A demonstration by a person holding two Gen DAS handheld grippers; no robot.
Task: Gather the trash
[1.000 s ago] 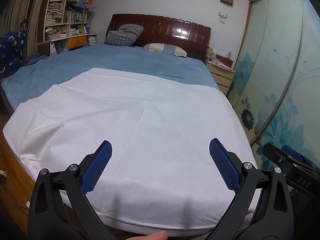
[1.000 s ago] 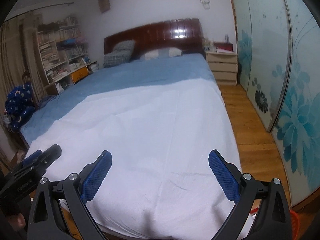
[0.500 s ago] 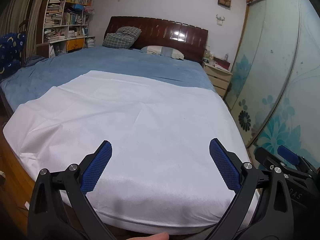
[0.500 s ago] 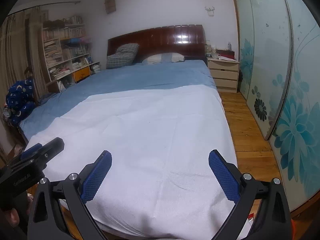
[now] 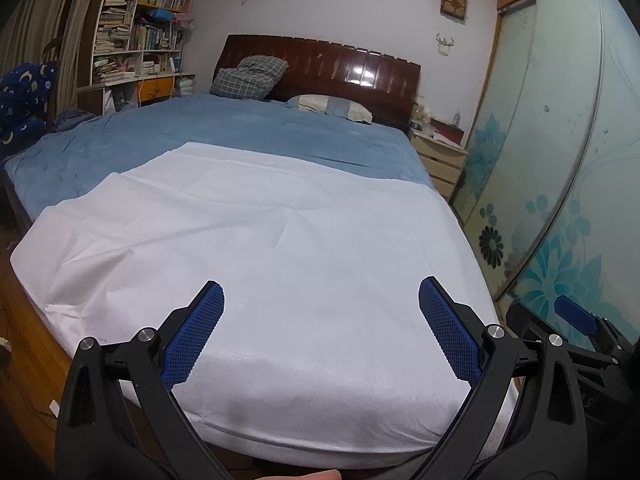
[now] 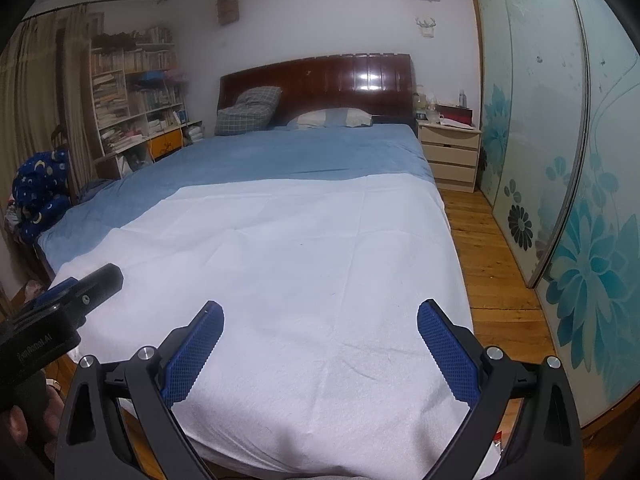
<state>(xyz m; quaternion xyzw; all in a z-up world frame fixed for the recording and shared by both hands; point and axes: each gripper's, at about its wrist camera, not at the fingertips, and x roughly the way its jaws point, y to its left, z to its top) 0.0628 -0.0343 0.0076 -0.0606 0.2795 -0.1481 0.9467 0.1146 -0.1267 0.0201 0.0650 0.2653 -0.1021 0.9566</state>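
Observation:
No trash shows on the bed in either view. A white sheet (image 5: 280,264) covers the near half of a bed with a blue cover (image 5: 224,136); it also shows in the right wrist view (image 6: 304,264). My left gripper (image 5: 320,300) is open and empty, held over the foot of the bed. My right gripper (image 6: 320,312) is open and empty beside it, over the same end. The right gripper's fingers (image 5: 576,320) show at the left view's right edge. The left gripper's body (image 6: 60,312) shows at the right view's left edge.
A dark wooden headboard (image 6: 320,80) with pillows (image 6: 248,110) stands at the far end. A bedside drawer unit (image 6: 450,152) is at the far right. Sliding flowered wardrobe doors (image 6: 560,160) line the right side past a wooden floor strip (image 6: 488,264). Bookshelves (image 5: 136,32) stand at the far left.
Both views have tilted up and drawn back slightly, so more of the wall and headboard shows. Both grippers stay open and empty.

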